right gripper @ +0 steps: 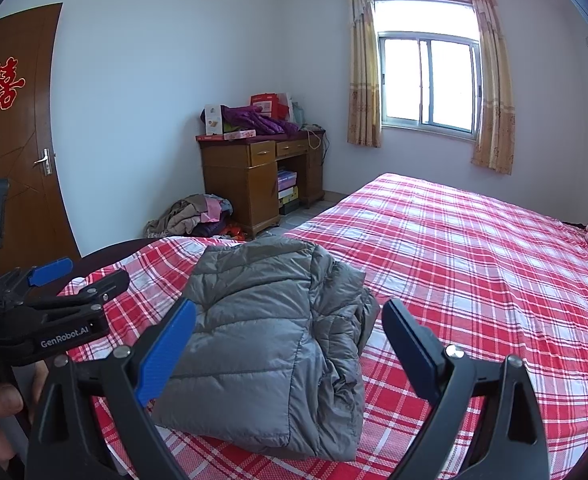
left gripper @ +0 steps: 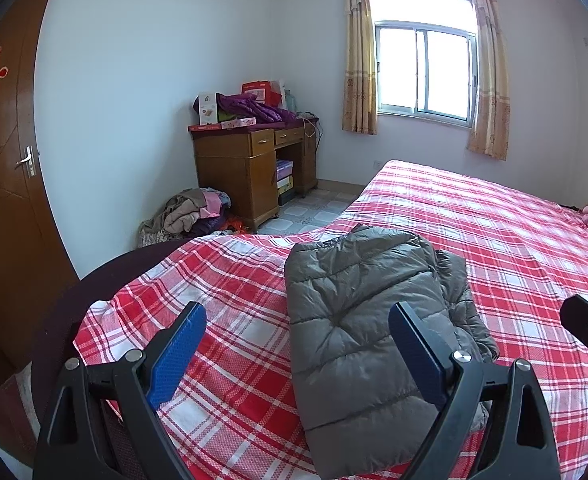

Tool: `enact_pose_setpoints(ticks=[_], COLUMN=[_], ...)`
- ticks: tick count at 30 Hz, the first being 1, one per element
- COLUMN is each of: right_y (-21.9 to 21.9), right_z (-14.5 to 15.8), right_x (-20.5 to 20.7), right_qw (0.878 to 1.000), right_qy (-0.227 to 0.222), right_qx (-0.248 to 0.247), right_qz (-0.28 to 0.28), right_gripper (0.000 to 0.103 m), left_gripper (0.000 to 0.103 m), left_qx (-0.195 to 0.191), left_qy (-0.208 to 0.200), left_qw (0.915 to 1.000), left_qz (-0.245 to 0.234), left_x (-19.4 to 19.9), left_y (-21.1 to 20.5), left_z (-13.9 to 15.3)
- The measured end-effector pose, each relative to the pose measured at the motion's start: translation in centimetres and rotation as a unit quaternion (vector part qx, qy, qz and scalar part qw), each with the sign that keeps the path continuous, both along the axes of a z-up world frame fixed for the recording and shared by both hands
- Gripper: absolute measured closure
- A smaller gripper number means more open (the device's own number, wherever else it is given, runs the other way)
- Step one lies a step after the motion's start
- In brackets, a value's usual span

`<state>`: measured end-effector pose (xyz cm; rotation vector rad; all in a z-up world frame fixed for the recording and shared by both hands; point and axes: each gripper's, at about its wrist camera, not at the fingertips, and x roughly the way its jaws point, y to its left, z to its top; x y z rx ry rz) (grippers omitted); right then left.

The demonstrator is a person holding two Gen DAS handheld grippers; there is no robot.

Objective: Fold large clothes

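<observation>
On the near end of the red plaid bed point(right gripper: 474, 248) lies the folded grey puffer jacket point(right gripper: 261, 344), with bare bedspread stretching far and right. The left gripper point(left gripper: 298, 344) and right gripper point(right gripper: 289, 340) hover above it, jaws wide, holding nothing. Far left, a clothes pile point(right gripper: 197, 216) crowds the floor beside a wooden desk point(right gripper: 253, 180).

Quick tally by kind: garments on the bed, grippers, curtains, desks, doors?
Grey padded jacket, folded on the plaid bed: 1
Grippers, left gripper and right gripper, both open: 2
Curtains: 2
Wooden desk: 1
Door: 1
Total: 7
</observation>
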<state>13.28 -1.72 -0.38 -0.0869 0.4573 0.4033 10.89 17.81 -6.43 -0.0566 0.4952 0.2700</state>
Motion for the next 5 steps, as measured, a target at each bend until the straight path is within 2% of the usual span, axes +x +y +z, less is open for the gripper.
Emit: enact_pose_setpoints(ticks=[5], right_y=[-0.03], right_z=[-0.15], right_x=[0.02], right_qw=[1.0], right_qy=[0.001], right_qx=[-0.001], right_qz=[0.001], right_gripper=[0.007], left_gripper=[0.01], left_qx=[0.009], left_qy=[-0.004], left_qw=[0.9999], left_qz=[-0.008], left_x=[-0.01], left_y=[-0.45], left_z=[-0.12])
